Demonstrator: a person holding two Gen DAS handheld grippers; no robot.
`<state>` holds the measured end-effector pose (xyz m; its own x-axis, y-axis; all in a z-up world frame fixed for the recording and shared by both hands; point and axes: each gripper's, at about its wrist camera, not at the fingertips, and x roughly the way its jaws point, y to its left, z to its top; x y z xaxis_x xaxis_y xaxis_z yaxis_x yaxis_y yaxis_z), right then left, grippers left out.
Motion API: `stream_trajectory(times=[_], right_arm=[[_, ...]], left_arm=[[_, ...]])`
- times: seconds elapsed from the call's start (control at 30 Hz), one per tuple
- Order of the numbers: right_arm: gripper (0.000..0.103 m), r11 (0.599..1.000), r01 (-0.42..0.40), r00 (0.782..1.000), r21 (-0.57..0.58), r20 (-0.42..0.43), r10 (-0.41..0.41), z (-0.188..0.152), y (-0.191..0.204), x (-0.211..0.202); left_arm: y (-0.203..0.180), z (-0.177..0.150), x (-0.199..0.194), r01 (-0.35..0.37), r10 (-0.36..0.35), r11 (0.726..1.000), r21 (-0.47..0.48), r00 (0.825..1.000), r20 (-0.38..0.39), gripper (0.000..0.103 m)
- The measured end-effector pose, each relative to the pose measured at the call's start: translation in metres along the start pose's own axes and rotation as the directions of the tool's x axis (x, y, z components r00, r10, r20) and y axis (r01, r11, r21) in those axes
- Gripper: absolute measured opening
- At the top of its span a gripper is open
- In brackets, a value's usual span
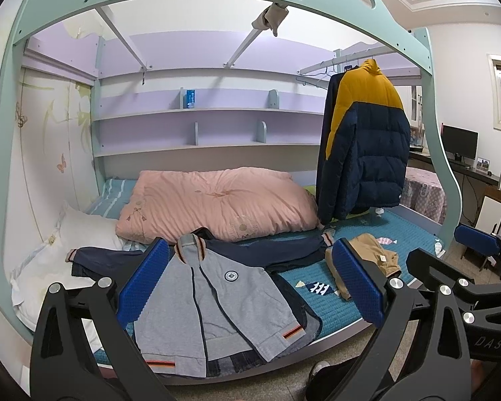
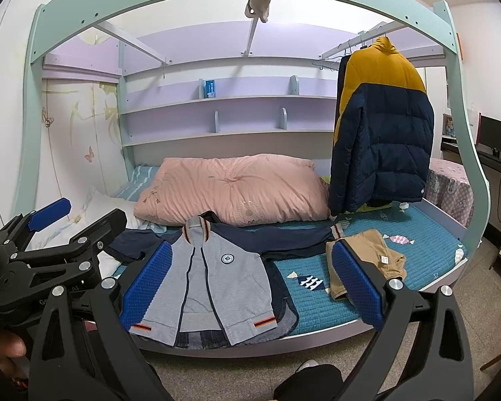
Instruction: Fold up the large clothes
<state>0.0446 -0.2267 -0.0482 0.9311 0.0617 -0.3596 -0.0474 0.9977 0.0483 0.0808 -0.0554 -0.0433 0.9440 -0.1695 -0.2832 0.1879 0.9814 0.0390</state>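
A grey and navy zip jacket (image 1: 217,300) lies spread face up on the teal bed, sleeves out to both sides, its hem at the near bed edge; it also shows in the right wrist view (image 2: 213,280). Dark jeans (image 1: 230,366) peek out under its hem. My left gripper (image 1: 250,284) is open and empty, held back from the bed above the floor. My right gripper (image 2: 250,287) is open and empty too, beside the left one, which appears at the left of its view (image 2: 50,234). The right gripper shows at the right of the left wrist view (image 1: 477,254).
Tan trousers (image 1: 367,260) lie crumpled right of the jacket. A pink duvet (image 1: 217,204) and white pillow (image 1: 56,260) sit behind. A yellow and navy puffer coat (image 1: 367,140) hangs from a rail. The bunk frame (image 1: 441,153) arches overhead. A desk with a monitor (image 1: 459,143) stands at right.
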Motion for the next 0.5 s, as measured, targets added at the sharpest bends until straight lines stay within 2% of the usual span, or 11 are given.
stream_trajectory(times=[0.5], right_arm=[[0.093, 1.0, 0.003, 1.0, 0.004, -0.002, -0.003, -0.0003, 0.0027, -0.0016]], left_arm=[[0.0042, 0.0016, 0.0, -0.011, 0.011, 1.0, 0.008, 1.0, 0.007, 0.098]])
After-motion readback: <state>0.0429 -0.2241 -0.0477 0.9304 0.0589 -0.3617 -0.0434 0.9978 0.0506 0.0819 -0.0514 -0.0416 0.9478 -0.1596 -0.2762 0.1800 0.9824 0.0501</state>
